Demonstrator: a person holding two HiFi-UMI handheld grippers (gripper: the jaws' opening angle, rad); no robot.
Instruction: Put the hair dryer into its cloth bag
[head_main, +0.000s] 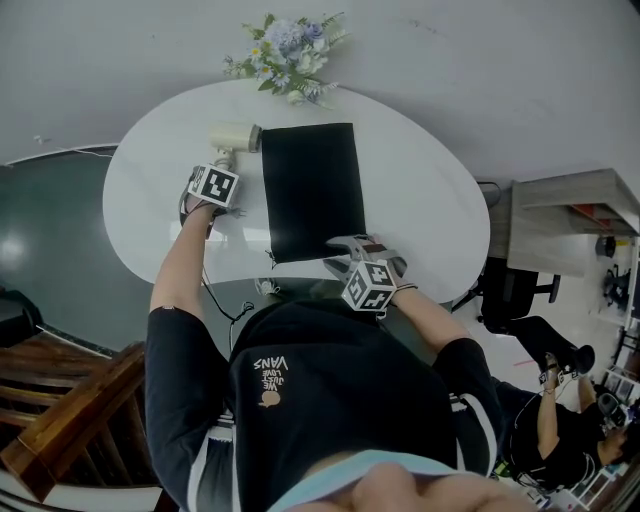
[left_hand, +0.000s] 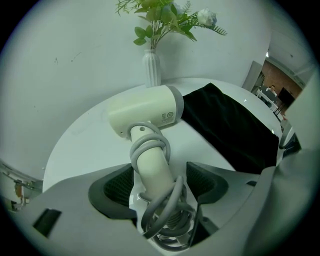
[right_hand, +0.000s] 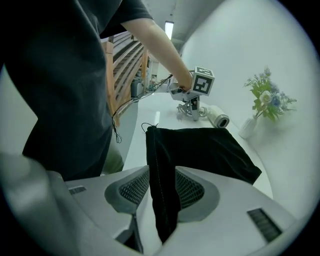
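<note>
The cream hair dryer (head_main: 235, 136) rests its head on the white table, nozzle toward the black cloth bag (head_main: 312, 190). My left gripper (head_main: 220, 168) is shut on its handle. In the left gripper view the handle and its wound grey cord (left_hand: 150, 150) run up between the pads, at my left gripper (left_hand: 160, 182), with the bag (left_hand: 235, 130) beyond. My right gripper (head_main: 338, 254) is at the bag's near right corner. In the right gripper view the bag's edge (right_hand: 161, 165) lies between the open jaws of my right gripper (right_hand: 162, 187). The left gripper (right_hand: 192, 107) and the dryer (right_hand: 218, 117) show farther off.
A white vase of flowers (head_main: 290, 50) stands at the table's far edge (head_main: 430, 200), just behind the dryer. A thin cable (head_main: 225, 300) hangs off the near edge by my body. Wooden steps (head_main: 60, 420) lie lower left; a desk (head_main: 570, 220) and a seated person (head_main: 560, 420) are at right.
</note>
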